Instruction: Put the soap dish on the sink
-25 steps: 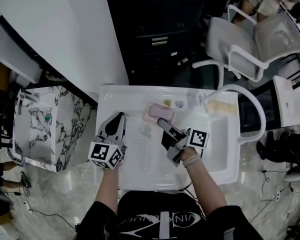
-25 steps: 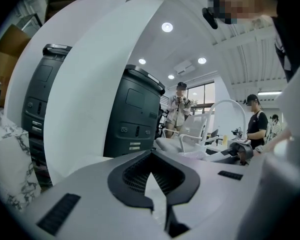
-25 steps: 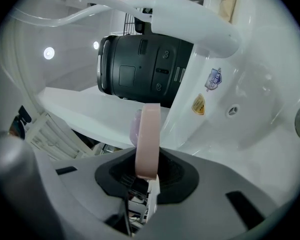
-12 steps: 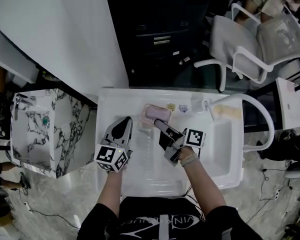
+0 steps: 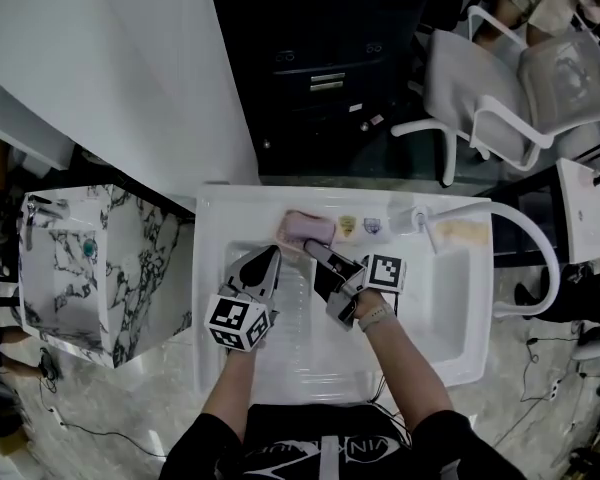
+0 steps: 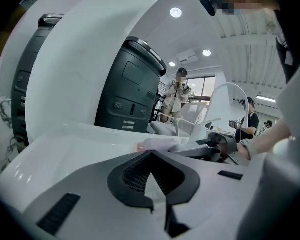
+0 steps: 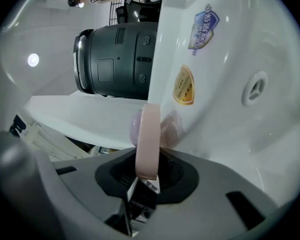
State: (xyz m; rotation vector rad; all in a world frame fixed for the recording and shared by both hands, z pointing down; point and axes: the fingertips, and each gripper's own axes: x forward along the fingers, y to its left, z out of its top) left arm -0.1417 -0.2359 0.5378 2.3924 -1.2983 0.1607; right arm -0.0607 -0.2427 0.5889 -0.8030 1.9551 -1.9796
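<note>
1. Right gripper (image 7: 146, 180) pinches the pink soap dish (image 7: 149, 134) by its rim, jaws narrow on it.
2. We see the dish at the back ledge of the white sink (image 5: 450, 363), just left of two stickers (image 5: 360, 225); whether it touches the ledge we cannot tell.
3. Left gripper (image 6: 153, 180) has its jaws together, empty, over the ribbed drainboard (image 5: 298, 318).
</note>
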